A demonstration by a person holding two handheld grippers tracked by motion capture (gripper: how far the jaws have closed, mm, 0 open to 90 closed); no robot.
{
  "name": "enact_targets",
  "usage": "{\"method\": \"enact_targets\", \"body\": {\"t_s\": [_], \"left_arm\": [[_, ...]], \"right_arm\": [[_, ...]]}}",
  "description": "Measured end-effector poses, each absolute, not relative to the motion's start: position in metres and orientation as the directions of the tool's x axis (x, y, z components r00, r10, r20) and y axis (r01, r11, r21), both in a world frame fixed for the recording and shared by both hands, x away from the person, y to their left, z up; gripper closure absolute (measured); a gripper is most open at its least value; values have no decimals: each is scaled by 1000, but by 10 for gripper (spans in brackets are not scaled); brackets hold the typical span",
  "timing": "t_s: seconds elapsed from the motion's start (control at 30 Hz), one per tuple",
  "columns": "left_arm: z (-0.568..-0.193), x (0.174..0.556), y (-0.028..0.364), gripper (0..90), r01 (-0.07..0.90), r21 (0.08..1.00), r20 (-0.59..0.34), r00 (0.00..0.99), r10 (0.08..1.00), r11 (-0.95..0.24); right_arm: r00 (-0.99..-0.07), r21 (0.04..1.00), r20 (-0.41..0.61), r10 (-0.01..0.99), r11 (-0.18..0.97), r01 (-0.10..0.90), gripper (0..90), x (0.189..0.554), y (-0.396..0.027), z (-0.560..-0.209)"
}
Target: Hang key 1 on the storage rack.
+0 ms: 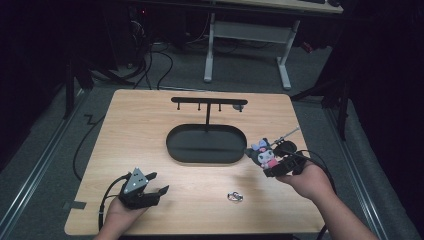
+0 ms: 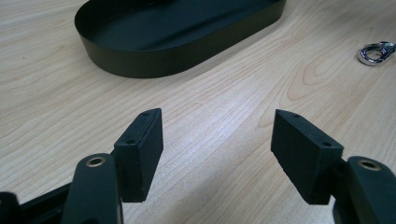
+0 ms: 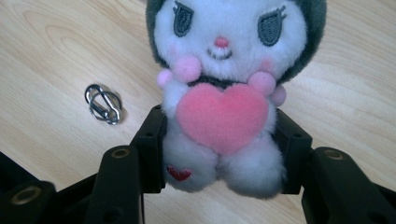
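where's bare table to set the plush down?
Bare wood: the wide strip left of the oval tray, and the stretch between the open left gripper and the metal clip. Crowded: the right side, where the right gripper holds the plush toy by the tray's end, and under the hook stand.

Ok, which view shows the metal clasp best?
The right gripper view: the metal clasp lies sharp and whole on the table. The left gripper view catches it cut off at the edge; the high view shows a tiny glint.
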State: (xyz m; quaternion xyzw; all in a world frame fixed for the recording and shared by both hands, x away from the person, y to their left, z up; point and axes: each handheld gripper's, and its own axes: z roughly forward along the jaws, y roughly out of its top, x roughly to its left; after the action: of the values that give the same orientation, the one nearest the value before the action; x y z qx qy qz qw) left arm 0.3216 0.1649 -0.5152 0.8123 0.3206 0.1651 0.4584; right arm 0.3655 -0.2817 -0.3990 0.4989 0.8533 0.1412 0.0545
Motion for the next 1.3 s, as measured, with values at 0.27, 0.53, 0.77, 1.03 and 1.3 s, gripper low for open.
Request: {"method": "enact_targets", "body": {"t_s": [0.27,0.53,0.77,1.03,1.3], "left_arm": [[-515,322,166,349,369,853,-30,741,670,-370],[-516,322,166,348,366,851,-24,743,669,-376],[-515,322,166,347,365,851,-23,744,668,-377],[-516,322,166,346,364,852,-24,744,668,-376],[-516,323,166,346,363,852,-22,746,665,-378]], "right_arm": [[-503,308,48,863,466,829,492,379,-276,-386],[-510,320,47,859,471,822,492,389,-268,-374],[-516,328,47,855,475,817,492,396,-262,-365],[-522,322,57,851,479,817,493,402,-255,-353],[-524,340,50,850,479,810,493,410,-251,-343]]}}
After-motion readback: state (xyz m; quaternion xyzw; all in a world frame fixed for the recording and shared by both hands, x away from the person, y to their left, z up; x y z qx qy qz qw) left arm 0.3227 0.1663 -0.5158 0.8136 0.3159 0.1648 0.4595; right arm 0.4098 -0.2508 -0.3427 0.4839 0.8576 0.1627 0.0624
